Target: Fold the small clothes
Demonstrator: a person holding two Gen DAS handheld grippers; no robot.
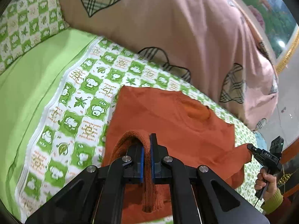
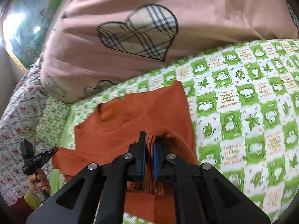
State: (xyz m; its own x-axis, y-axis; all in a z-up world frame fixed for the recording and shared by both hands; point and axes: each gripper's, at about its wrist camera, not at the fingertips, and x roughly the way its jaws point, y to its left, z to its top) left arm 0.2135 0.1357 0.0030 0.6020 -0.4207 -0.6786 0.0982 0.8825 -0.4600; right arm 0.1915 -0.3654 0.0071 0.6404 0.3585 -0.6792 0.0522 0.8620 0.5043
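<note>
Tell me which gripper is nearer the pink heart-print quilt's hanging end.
Right. The right gripper holds the orange sweater on the side below that quilt end; the left gripper grips farther away.

bed, green patterned sheet; orange knit garment and pink quilt on it.

Pink heart-patched quilt on green-and-white checked bedsheet, floral fabric beside.
</note>
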